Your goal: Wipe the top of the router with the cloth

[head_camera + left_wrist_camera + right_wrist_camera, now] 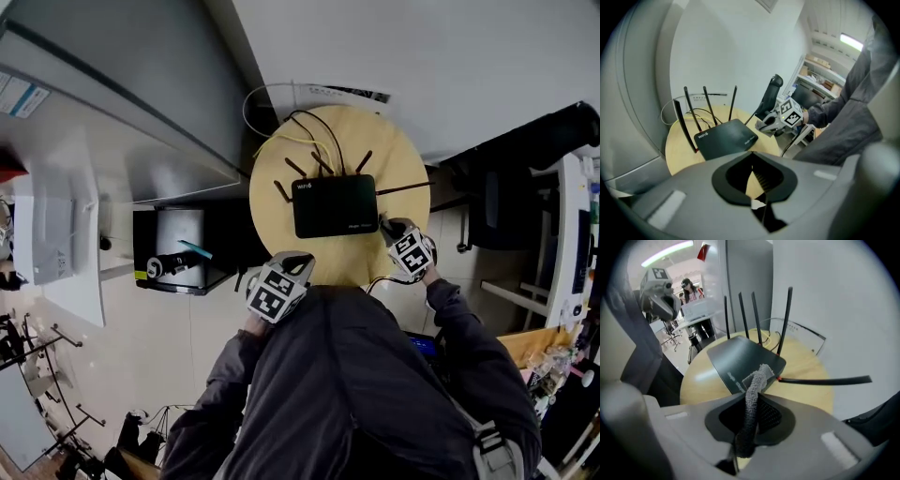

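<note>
**Q:** Taking the router [335, 205] as the reference, what does each gripper show?

**A:** My right gripper [751, 416] is clamped on the cloth [757, 377], a grey, knobbly strip that rises out of the jaws and curls over at its tip. This gripper sits just off the router's front right corner. In the right gripper view the cloth tip lies in front of the casing, but I cannot tell whether it touches. My left gripper [752, 178] has its jaws together with nothing between them. It hangs off the router's front left corner, apart from it.

**Q:** Where does the router stand?

**A:** It lies flat near the middle of the round wooden table [398, 155]. 4 antennas [743, 315] stand upright along its rear edge and 1 is splayed out sideways to the right. Cables [305, 124] trail behind the rear edge.

**Q:** How will these things handle?

**A:** This is judgement only.
- **Cloth:** It is soft and limp, so only the part close to my jaws will press. A short, low hold should give a firmer wiping edge than the floppy tip.
- **Router:** It looks light, with a smooth dark top, so it may slide under a sideways stroke.
- **Hold point:** My free left gripper could steady the router at the front left edge of the casing. It should never take the thin antennas, which would likely swing or bend.
- **Stroke limit:** Strokes should stop short of the rear edge.
</note>
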Motion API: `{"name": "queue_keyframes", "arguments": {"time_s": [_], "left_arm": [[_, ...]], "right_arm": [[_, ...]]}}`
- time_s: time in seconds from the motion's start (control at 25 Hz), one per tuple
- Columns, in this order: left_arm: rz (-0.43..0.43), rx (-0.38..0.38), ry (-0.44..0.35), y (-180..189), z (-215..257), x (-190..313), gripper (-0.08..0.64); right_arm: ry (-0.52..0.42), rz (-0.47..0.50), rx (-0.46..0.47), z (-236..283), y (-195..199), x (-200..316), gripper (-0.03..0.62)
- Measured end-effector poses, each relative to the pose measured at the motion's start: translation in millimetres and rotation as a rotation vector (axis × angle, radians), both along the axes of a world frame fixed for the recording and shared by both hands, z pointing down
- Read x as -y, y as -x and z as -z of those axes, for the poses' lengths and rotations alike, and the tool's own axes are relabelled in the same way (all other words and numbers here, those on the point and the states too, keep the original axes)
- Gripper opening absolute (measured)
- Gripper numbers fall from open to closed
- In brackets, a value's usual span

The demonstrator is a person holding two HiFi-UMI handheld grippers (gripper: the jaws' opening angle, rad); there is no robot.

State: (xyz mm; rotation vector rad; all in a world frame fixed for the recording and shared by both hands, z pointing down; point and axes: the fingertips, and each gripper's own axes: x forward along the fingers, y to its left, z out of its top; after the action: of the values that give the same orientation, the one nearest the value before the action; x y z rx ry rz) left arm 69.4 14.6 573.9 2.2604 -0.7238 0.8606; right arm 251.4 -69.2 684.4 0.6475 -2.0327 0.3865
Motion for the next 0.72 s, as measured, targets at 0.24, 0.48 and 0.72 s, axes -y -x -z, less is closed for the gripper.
{"name": "queue_keyframes", "arguments": {"time_s": [0.24, 0.48, 0.72], "left_arm": [[-0.04, -0.021, -0.014, 1.3, 7.7, 10.7, 0.0], [-0.069, -0.035, -0.053, 6.4, 14.3, 28.1, 0.0], [-0.111, -0.057, -0.053, 7.4, 16.0, 29.6, 0.0]], "right_arm": [[-0.089, -0.001, 0.123, 67.1, 52.2, -8.3, 0.032], [-0.131, -0.025, 0.308, 122.2, 102.2, -14.6, 0.032], [-0.193, -0.025, 0.337, 157.6, 120.2, -18.3, 0.029]]}}
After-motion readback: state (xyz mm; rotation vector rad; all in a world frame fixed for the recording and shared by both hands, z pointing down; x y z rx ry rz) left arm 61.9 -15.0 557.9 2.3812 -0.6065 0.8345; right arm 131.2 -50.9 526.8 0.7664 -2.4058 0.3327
